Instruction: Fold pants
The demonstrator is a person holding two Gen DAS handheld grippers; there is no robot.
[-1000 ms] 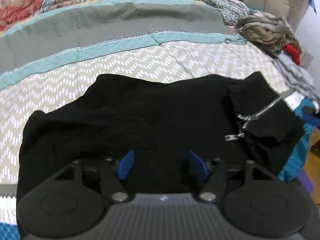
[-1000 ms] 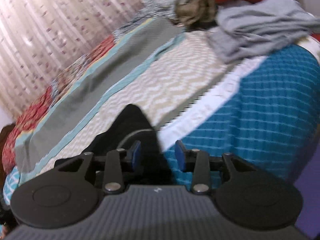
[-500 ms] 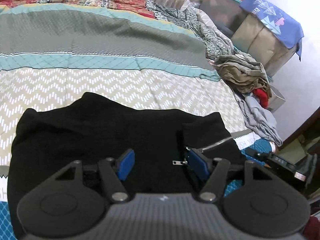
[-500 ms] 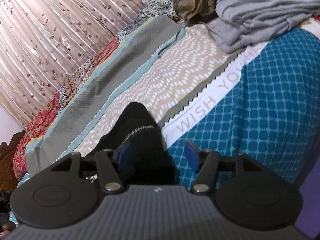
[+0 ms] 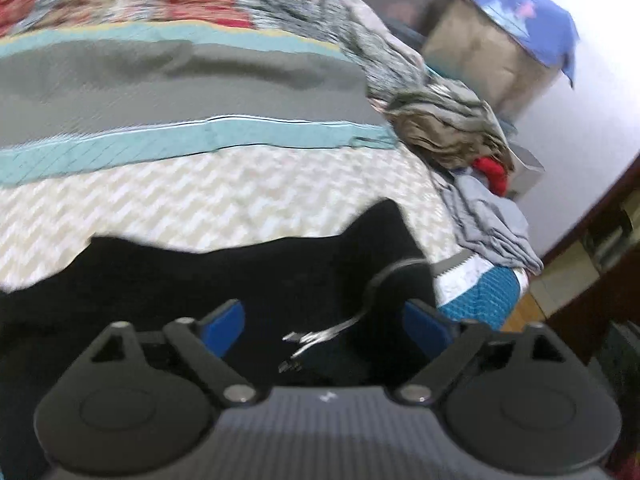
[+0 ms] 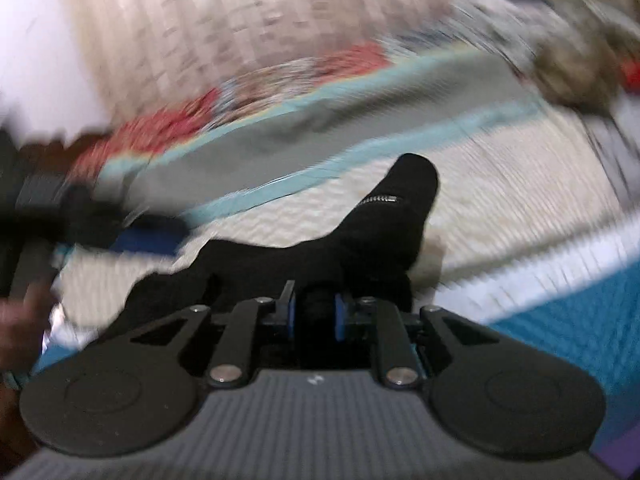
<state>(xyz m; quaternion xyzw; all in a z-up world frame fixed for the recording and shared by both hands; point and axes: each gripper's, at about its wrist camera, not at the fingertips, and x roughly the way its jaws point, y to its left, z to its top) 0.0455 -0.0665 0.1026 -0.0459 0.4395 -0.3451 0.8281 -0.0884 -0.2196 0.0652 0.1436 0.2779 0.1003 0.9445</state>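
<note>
Black pants newly bunched — right gripper blurred.

Nothing really readable here, both views are too blurry. The only marks are a tiny white logo on the ribbed body of the left gripper and another on the right gripper, and neither can be made out as letters

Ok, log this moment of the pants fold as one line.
phase: mid-fold | left tool: just opened, over black pants, nothing gripped | right tool: just closed on pants fabric | surface: bed quilt
</note>
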